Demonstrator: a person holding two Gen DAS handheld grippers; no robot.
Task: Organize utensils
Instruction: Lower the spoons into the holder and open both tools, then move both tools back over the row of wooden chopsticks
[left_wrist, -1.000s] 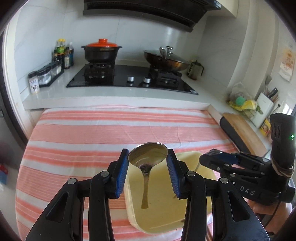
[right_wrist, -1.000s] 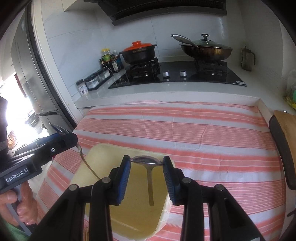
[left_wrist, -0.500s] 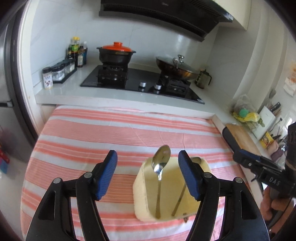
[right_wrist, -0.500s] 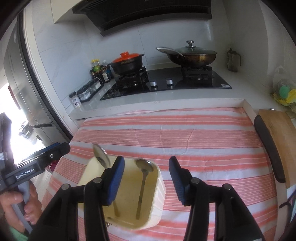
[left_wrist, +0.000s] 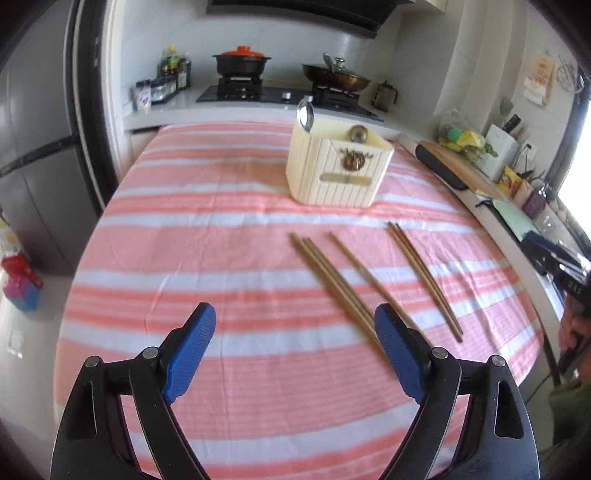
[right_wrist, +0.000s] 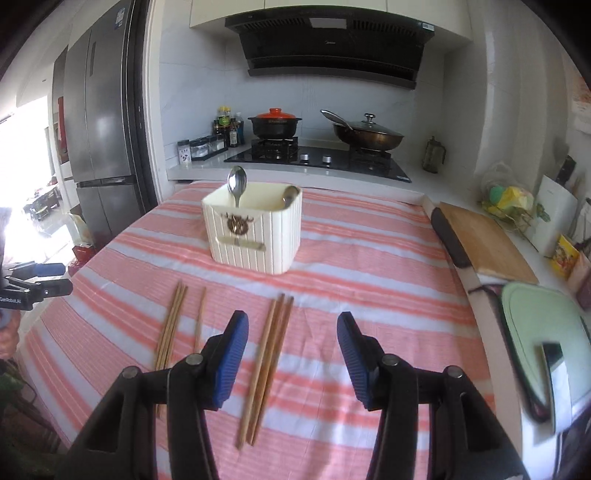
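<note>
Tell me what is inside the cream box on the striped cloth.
Two spoons stand in the cream box: a tall one at its left, a lower one at its right. Their handles and the box's bottom are hidden by its walls.

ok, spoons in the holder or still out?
In. Both spoons stand in the cream holder, bowls above its rim.

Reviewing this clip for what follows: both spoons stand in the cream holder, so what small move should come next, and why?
Probably lower the right gripper onto the wooden chopsticks lying between its open jaws on the striped cloth and close. The cream ribbed utensil holder already holds both metal spoons; only chopsticks remain out.
</note>
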